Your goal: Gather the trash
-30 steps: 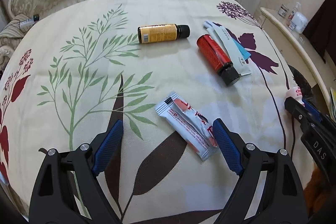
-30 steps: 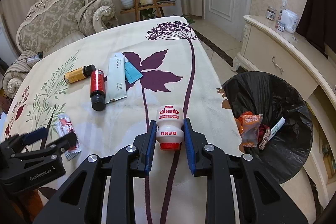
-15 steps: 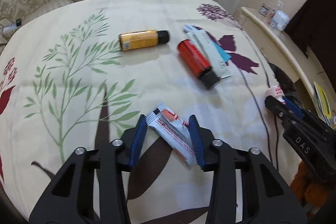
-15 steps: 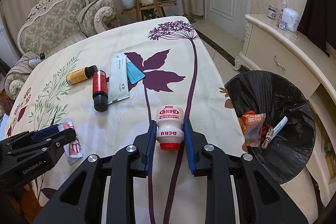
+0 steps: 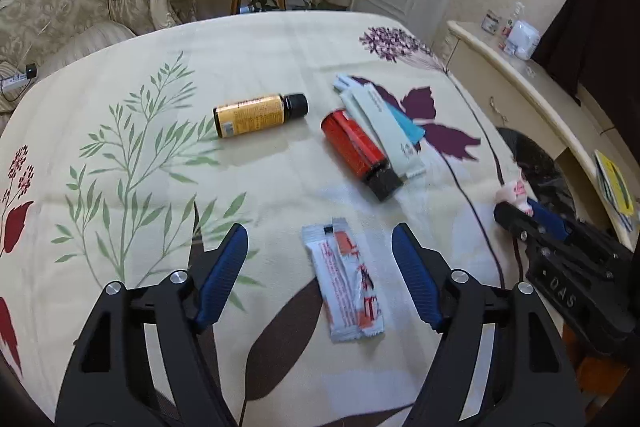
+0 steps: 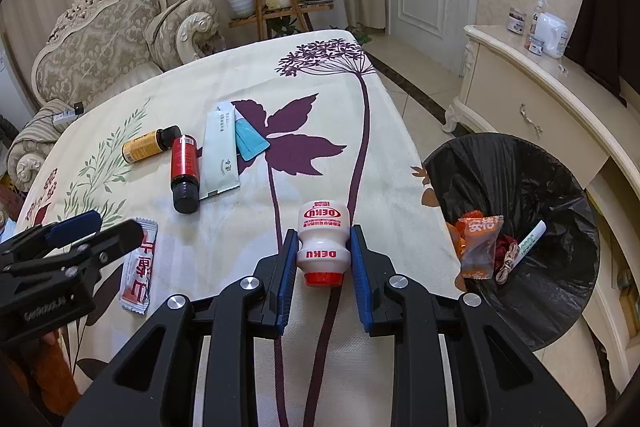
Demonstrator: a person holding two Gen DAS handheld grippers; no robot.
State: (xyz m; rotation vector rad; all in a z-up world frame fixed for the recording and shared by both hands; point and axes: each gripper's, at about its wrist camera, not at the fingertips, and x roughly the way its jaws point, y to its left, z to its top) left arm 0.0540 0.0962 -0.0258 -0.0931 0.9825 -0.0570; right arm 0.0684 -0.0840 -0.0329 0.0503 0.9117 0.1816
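Note:
My left gripper [image 5: 320, 259] is open above a white and red snack wrapper [image 5: 346, 287] that lies flat on the floral tablecloth [image 5: 160, 187] between its fingers. The wrapper also shows in the right wrist view [image 6: 138, 263]. My right gripper [image 6: 322, 251] is shut on a small white DEKU bottle [image 6: 323, 243] with a red cap, held over the table's right side. A black-lined trash bin [image 6: 516, 195] stands to the right with some trash inside.
An orange bottle [image 5: 260, 114], a red bottle [image 5: 360, 153] and flat white and blue packets [image 5: 384, 129] lie further back on the table. A cream sideboard [image 6: 540, 99] stands behind the bin. An armchair [image 6: 100, 43] stands at the back left.
My left gripper closed partly around the wrapper half a second ago and has now opened wide and drawn back; the wrapper lies turned more upright. My right gripper still holds the bottle.

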